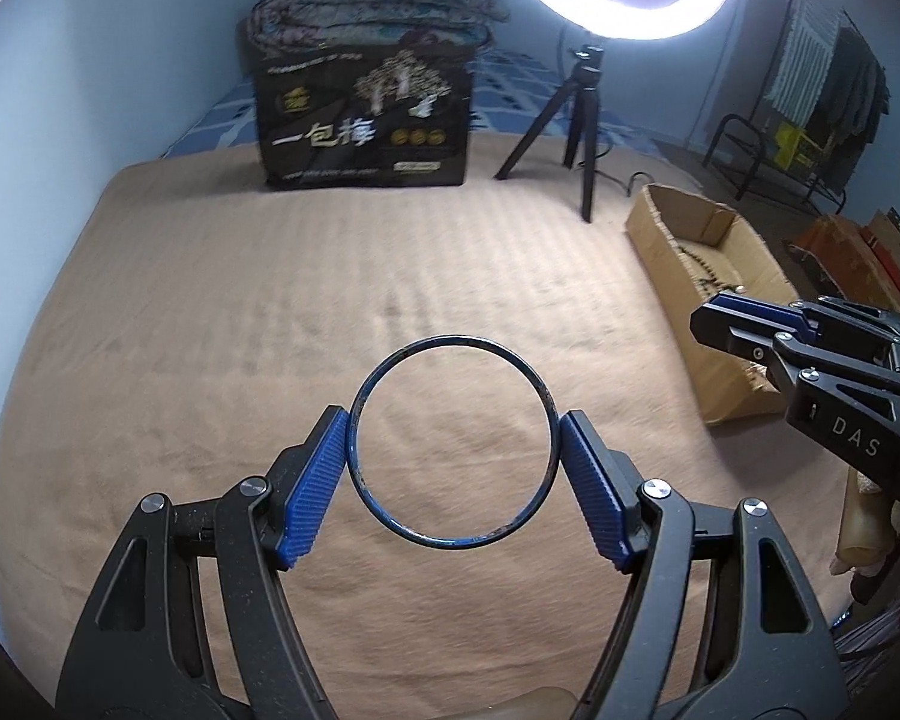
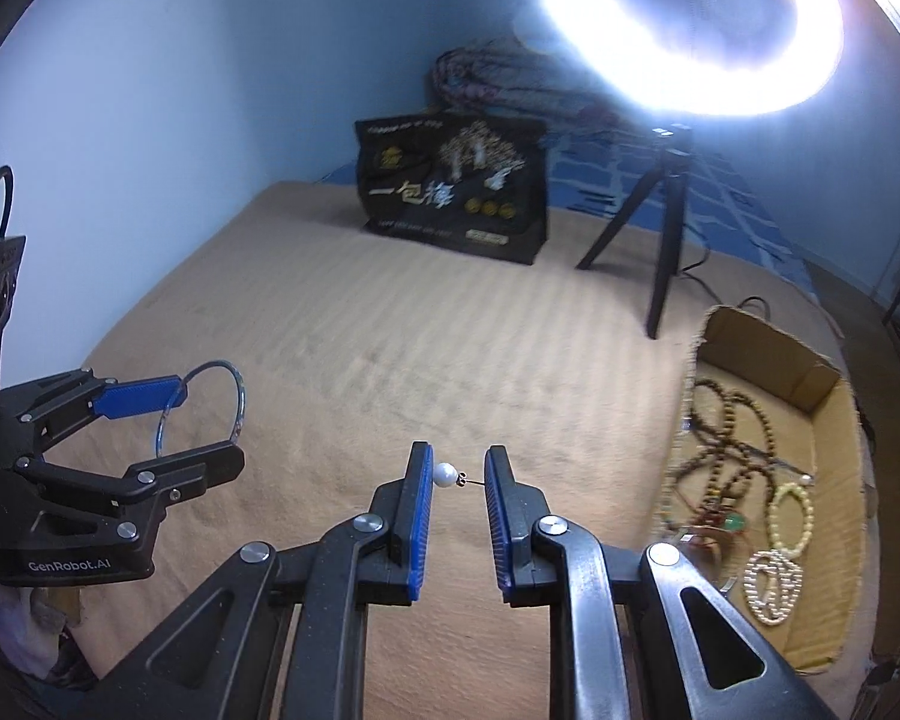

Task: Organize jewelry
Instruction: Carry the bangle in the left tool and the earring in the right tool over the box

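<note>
My left gripper (image 1: 453,450) is shut on a thin blue bangle (image 1: 450,341), its blue pads pressing the ring from both sides above the tan blanket (image 1: 270,300). The same bangle (image 2: 237,390) shows at the left of the right wrist view, clamped in the left gripper (image 2: 201,420). My right gripper (image 2: 459,477) is shut on a small pearl earring (image 2: 445,474), the white pearl against the left pad and its thin pin reaching the right pad. In the left wrist view the right gripper (image 1: 714,321) enters from the right, its jaws close together.
An open cardboard box (image 2: 834,462) at the right holds several bead necklaces and pearl bracelets (image 2: 771,585); the box (image 1: 678,240) also shows in the left view. A black printed bag (image 1: 363,114) and a ring light on a tripod (image 1: 576,114) stand at the back.
</note>
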`<state>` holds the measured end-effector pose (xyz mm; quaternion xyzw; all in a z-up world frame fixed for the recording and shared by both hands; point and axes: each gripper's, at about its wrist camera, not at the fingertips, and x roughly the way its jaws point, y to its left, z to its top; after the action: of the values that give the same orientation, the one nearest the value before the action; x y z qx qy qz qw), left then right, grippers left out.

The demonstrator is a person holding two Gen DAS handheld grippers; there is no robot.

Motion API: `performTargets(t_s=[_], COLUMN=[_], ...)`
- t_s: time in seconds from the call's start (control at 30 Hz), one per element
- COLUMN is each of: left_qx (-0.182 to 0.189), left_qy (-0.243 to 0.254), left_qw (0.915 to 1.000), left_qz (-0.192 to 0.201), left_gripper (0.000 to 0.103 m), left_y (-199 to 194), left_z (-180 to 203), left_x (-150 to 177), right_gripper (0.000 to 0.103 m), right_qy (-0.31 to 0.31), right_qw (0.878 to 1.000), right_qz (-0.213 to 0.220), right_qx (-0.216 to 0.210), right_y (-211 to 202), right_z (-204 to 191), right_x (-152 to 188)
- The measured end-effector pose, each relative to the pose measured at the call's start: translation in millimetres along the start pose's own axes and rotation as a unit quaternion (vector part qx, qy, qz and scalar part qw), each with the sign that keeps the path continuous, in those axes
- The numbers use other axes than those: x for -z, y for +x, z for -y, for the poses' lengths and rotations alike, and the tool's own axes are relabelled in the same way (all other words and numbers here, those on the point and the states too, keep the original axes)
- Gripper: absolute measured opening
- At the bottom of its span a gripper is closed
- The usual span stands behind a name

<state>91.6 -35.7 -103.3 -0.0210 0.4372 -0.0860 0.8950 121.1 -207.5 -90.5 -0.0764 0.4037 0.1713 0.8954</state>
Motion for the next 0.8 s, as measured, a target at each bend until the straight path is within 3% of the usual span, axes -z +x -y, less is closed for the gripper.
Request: performTargets(t_s=[0.8], left_qx=[0.064], left_qy=[0.058], left_qw=[0.9961], left_qz=[0.020], left_gripper=[0.073], left_y=[14], left_z=[116], left_x=[-37], right_gripper=[0.016], right_qy=[0.082], right_qw=[0.994], right_qz=[0.034], right_qx=[0.066], right_y=[-51], right_z=[109], right_x=[8])
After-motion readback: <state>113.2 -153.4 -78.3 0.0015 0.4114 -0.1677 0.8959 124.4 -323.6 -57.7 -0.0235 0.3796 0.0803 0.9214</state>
